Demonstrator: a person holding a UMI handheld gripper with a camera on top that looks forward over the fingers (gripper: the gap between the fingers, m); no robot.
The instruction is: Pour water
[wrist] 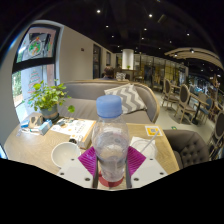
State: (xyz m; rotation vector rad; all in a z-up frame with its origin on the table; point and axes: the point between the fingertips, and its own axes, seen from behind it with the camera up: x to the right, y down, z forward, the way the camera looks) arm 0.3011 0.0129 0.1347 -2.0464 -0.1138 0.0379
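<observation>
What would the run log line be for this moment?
gripper: shut on bottle | bottle: upright, blue cap on | cup: on table, beside bottle

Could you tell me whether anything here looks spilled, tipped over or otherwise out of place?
Nothing stands out. The bottle is upright between the gripper's pads, cap on. The white cup sits upright on the table beside it, and no spill shows.
</observation>
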